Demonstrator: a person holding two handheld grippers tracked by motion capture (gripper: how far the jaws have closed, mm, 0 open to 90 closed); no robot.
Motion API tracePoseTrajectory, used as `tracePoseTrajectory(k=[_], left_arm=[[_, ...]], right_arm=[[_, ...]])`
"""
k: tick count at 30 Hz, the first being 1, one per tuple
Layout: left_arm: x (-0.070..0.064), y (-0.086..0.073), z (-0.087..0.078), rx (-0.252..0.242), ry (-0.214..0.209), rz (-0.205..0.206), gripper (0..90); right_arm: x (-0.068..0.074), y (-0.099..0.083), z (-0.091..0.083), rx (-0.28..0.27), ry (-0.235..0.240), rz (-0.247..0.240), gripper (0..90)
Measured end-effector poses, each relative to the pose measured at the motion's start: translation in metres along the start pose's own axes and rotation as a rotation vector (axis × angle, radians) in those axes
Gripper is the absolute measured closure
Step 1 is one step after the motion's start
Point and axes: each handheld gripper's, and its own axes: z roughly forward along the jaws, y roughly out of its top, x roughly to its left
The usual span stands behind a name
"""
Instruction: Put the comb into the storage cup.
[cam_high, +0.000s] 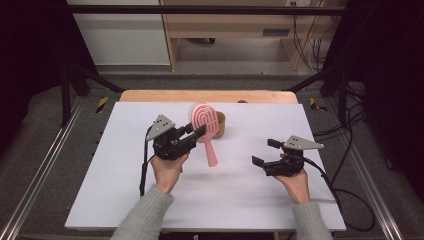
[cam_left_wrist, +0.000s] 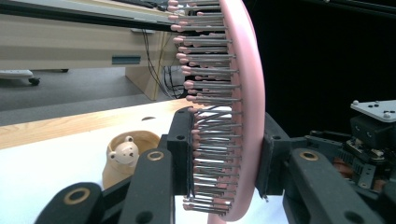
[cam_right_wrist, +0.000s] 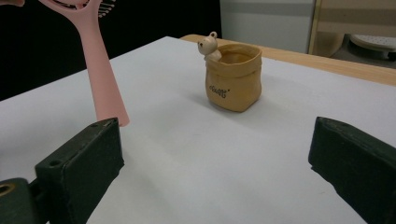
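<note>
In the high view the person's left forearm, in a grey sleeve, comes up from the bottom edge left of centre, and the left hand (cam_high: 167, 170) grips the left gripper (cam_high: 199, 132) just left of the middle of the frame, its jaws pointing toward the upper right. Those jaws are clamped on the head of a pink hairbrush (cam_high: 206, 129); in the left gripper view one pad presses the bristle side and the other the smooth back of the hairbrush (cam_left_wrist: 243, 116), which stands edge-on up the centre of that frame with its bristles facing the frame's left. The brush's long axis runs nearly up and down in the high view: the oval head sits at upper centre, the handle slants down and slightly right, and its tip ends near the middle of the white table (cam_high: 125, 190). In the right gripper view the handle (cam_right_wrist: 100, 70) hangs in the upper left; I cannot tell whether its tip touches the surface. Just right of the brush head in the high view sits a small tan sack-shaped cup (cam_high: 220, 124) with a bear figure on its rim. The right hand (cam_high: 296, 182) holds the right gripper (cam_high: 266, 152) at lower right, jaws spread apart with nothing between them, pointing left.
</note>
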Motion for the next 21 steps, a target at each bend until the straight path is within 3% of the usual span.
tracePoseTrajectory(k=[11,21], left_arm=[[0.007,0.007,-0.004,0.0,0.014,0.011,64.4],[0.013,0.015,-0.006,0.004,0.029,0.022,64.4]], right_arm=[[-0.011,-0.01,-0.016,-0.022,-0.01,0.031,2.1],[-0.019,-0.019,-0.025,-0.016,-0.041,0.023,1.9]])
